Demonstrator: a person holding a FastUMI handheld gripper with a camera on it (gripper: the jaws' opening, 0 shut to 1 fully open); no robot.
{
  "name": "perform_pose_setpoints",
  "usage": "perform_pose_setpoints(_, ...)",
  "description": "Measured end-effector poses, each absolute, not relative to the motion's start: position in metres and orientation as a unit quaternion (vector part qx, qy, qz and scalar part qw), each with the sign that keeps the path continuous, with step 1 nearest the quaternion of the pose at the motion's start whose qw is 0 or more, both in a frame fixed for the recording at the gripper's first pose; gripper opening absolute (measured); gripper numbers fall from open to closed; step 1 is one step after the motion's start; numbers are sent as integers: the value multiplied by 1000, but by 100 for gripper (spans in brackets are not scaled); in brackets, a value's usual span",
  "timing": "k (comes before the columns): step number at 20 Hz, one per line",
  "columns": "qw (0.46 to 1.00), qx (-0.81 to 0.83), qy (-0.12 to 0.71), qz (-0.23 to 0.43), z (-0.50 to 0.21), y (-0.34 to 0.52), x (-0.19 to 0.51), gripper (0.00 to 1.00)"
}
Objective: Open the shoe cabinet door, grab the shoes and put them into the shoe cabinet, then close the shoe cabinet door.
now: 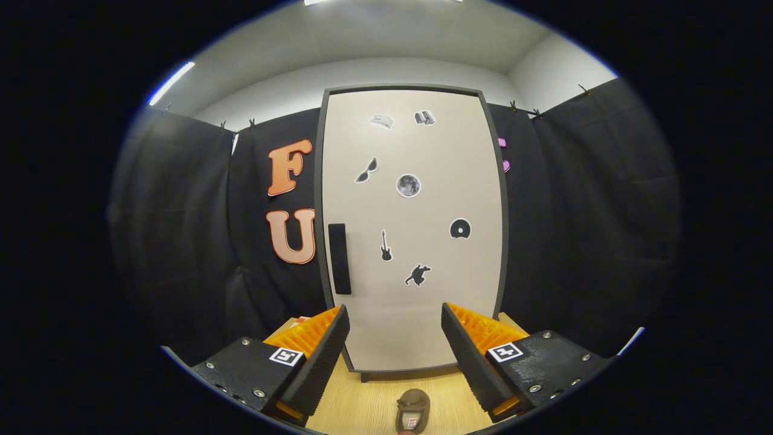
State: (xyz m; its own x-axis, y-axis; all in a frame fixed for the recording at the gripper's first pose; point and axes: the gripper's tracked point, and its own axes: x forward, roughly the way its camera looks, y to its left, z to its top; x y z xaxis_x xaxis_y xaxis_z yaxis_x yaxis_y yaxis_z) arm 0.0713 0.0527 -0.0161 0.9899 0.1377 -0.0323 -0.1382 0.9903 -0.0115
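Looking straight down the fingers of my hand-held gripper (pixel 395 344), I've got the shoe cabinet (pixel 413 241) dead ahead, standing upright on the light wood desk (pixel 374 405) with the black cloth wall behind it on both sides. Its door (pixel 423 326) is pale with a dark frame all round, and it's shut flat as far as I can tell. On the door's left edge, about halfway up, sits a dark upright handle (pixel 339 258). Bunch of little stickers scattered over the door too: sunglasses (pixel 366 171), a moon (pixel 408 185), a guitar (pixel 386 246), a disc (pixel 460 228), a small figure (pixel 417 275), and two more near the top that are too small for me to make out. The hand-held gripper is spread wide and has nothing in it; the gap between the fingers frames the lower part of the door, and neither finger touches the cabinet, which is beyond the tips. Down on the desk, closer to me than the cabinet's foot and sitting between the two fingers, there's one shoe (pixel 413 411), brownish, toe end towards the cabinet I think, though part of it is cut off so I can't say much about it. It's apart from the cabinet, with bare desk between the two.
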Motion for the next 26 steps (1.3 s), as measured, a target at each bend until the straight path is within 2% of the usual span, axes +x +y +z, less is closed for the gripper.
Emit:
perform_pose_setpoints(19,985,-10,28,168,-23,161,203,96)
perform_pose_setpoints(23,985,-21,26,169,-26,172,225,90)
perform_pose_setpoints(26,986,-20,27,165,-29,176,233,82)
